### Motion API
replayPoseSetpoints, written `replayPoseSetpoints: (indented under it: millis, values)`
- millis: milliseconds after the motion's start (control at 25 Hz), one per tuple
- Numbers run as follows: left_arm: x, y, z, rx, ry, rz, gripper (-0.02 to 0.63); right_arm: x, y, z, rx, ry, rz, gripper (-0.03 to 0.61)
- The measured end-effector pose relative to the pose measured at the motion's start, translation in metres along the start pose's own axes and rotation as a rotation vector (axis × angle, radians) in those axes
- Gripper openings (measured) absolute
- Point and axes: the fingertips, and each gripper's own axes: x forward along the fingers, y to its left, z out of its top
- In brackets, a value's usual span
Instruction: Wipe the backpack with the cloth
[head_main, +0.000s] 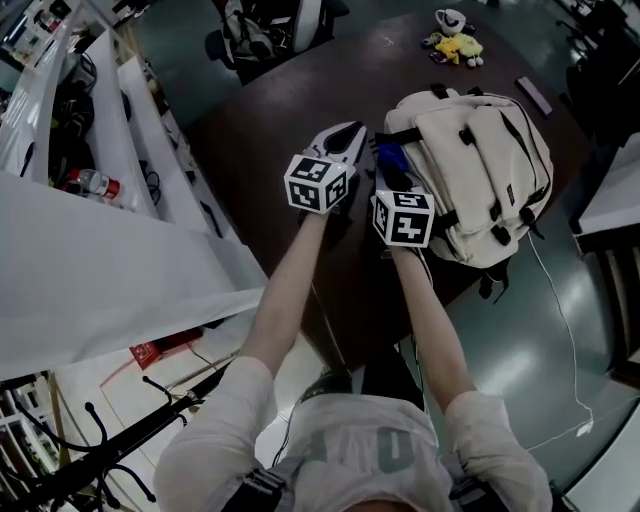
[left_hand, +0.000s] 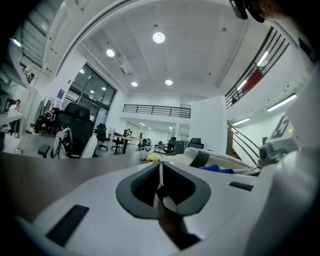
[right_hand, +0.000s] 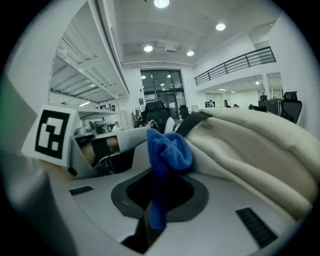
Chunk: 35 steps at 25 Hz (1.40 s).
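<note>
A cream backpack (head_main: 480, 170) with black straps lies flat on the dark round table (head_main: 300, 90). My right gripper (head_main: 392, 166) is shut on a blue cloth (right_hand: 167, 152) and holds it against the backpack's (right_hand: 260, 145) left side. The cloth (head_main: 389, 160) shows as a blue patch by the bag. My left gripper (head_main: 345, 145) lies just left of it on the tabletop, jaws shut with nothing between them (left_hand: 161, 192). From the left gripper view the backpack (left_hand: 210, 159) and cloth (left_hand: 216, 168) sit off to the right.
A small yellow toy (head_main: 458, 45) and a dark flat object (head_main: 533, 95) lie at the table's far side. White partition panels (head_main: 120, 260) run along the left. A thin white cable (head_main: 565, 330) trails from the bag across the floor. Office chairs (head_main: 260, 35) stand beyond the table.
</note>
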Motion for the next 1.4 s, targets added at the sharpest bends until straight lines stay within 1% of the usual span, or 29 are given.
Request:
replayPoseSetpoints:
  millis: [120, 200, 280, 440, 520, 680, 800, 1080, 1240, 1400]
  values:
    - [-0.011, 0.014, -0.004, -0.021, -0.017, 0.023, 0.025, 0.027, 0.004, 0.015, 0.009, -0.012, -0.019, 0.041]
    - [-0.016, 0.023, -0.006, -0.033, -0.033, 0.04, 0.023, 0.04, 0.004, 0.021, 0.004, -0.018, -0.055, 0.041]
    - [-0.019, 0.029, -0.007, -0.039, -0.042, 0.049, 0.025, 0.048, 0.004, 0.024, -0.023, -0.024, -0.098, 0.041]
    - [-0.028, 0.035, -0.014, -0.047, -0.048, 0.069, 0.025, 0.049, 0.002, 0.021, -0.066, -0.036, -0.149, 0.041]
    - [-0.033, 0.03, -0.017, -0.047, -0.048, 0.067, 0.025, 0.041, -0.003, 0.016, -0.053, -0.041, -0.187, 0.041]
    - [-0.046, 0.013, -0.023, -0.049, -0.053, 0.062, 0.025, 0.012, -0.017, 0.002, 0.011, -0.06, -0.277, 0.041]
    - [-0.057, -0.006, -0.027, -0.063, -0.069, 0.068, 0.025, -0.014, -0.024, -0.01, 0.036, -0.066, -0.311, 0.041]
    - [-0.074, -0.067, -0.025, -0.085, -0.098, 0.029, 0.025, -0.072, -0.037, -0.039, 0.024, -0.068, -0.37, 0.041]
    - [-0.082, -0.103, -0.022, -0.087, -0.105, 0.005, 0.025, -0.102, -0.045, -0.059, -0.03, -0.056, -0.388, 0.041]
    - [-0.094, -0.128, -0.031, -0.116, -0.096, 0.016, 0.025, -0.131, -0.061, -0.09, -0.02, -0.014, -0.413, 0.041]
